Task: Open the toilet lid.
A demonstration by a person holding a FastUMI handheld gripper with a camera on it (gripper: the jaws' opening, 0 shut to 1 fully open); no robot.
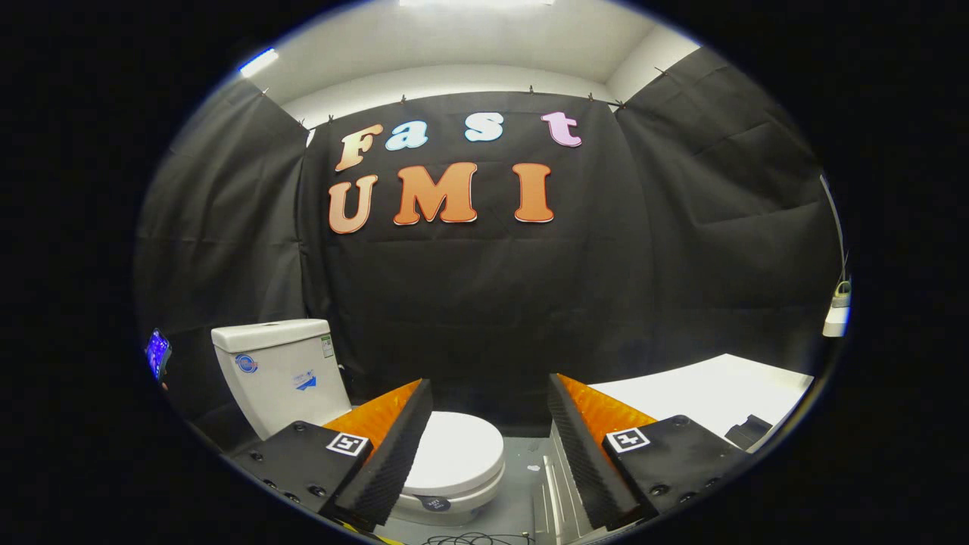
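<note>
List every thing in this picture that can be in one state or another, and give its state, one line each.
toilet lid: shut, lying flat on the bowl.
gripper: open, fingers spread wide, nothing between them, lid beyond them.
tank cover: in place on the tank.
small screen: lit, beside the tank.

Illumination comes from overhead: a ceiling light strip [477, 2] at twelve o'clock and a second fixture [258, 62] at ten o'clock, both overexposed. The dark cloth walls [469, 303] absorb most light, leaving the scene dim. Fisheye bending grows toward the rim. Focus is sharp throughout; no motion blur.
</note>
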